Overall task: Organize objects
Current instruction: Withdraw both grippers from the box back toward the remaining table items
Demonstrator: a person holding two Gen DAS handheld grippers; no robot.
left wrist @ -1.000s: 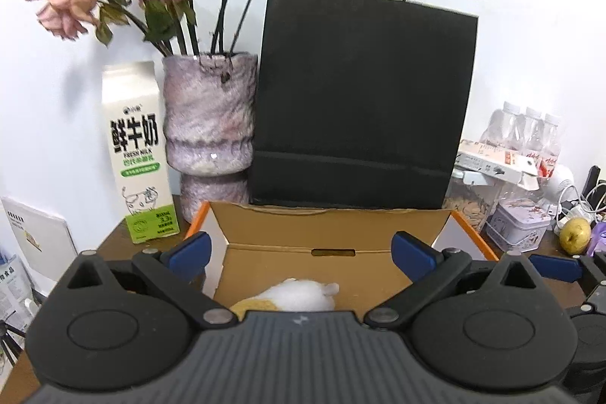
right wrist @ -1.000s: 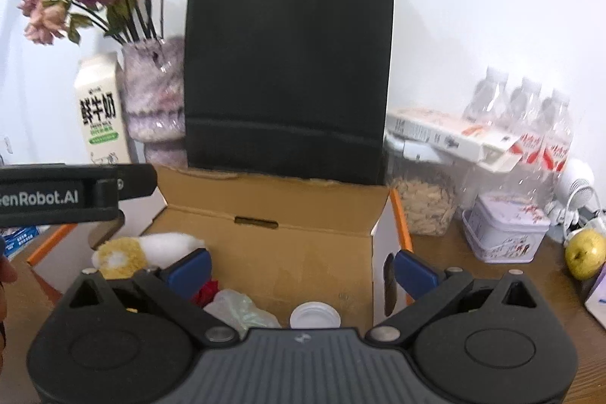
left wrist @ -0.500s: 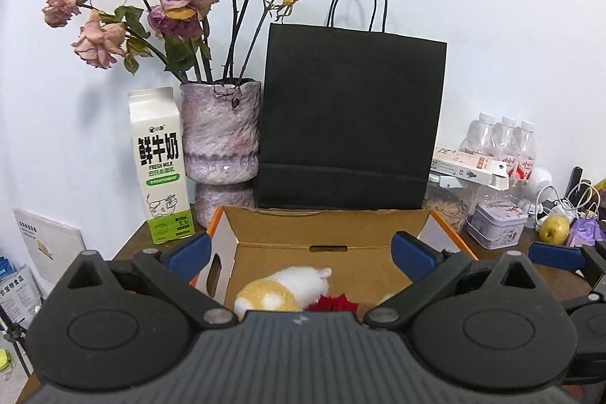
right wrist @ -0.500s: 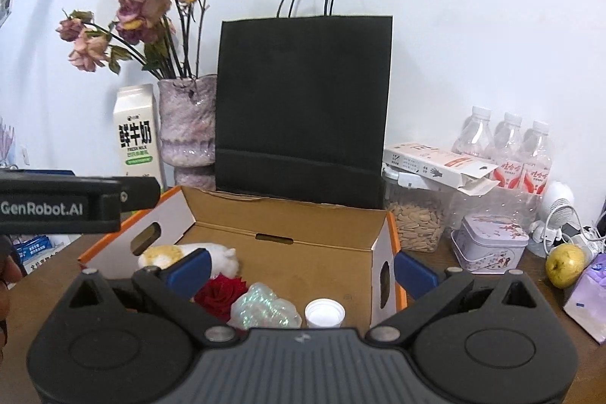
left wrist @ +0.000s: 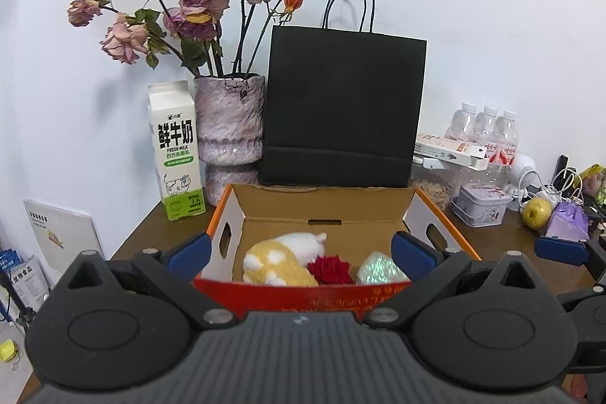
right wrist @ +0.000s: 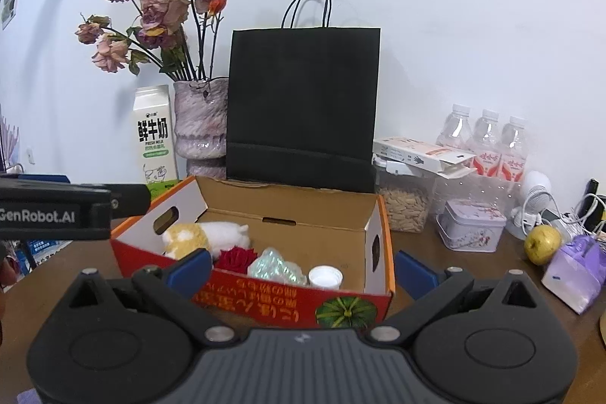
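An open cardboard box [left wrist: 325,211] [right wrist: 288,207] with a red front stands on the brown table. In it lie a yellow-and-white plush toy [left wrist: 280,258] [right wrist: 200,237], a red rose [left wrist: 329,267] [right wrist: 235,258], a glittery wad [left wrist: 378,269] [right wrist: 274,265] and a white cap [right wrist: 325,277]. My left gripper [left wrist: 301,252] is open and empty, held just in front of the box. My right gripper [right wrist: 301,265] is open and empty, also in front of the box, to the right of the left one.
Behind the box stand a black paper bag [left wrist: 341,108], a vase of dried roses [left wrist: 229,124] and a milk carton [left wrist: 176,150]. To the right are water bottles [right wrist: 488,146], a seed jar [right wrist: 403,207], a tin [right wrist: 471,230], an apple [right wrist: 541,245] and a purple pack [right wrist: 575,267].
Both grippers have pulled back and up from the box. The box front and its contents now show in full. Both jaws stayed open.
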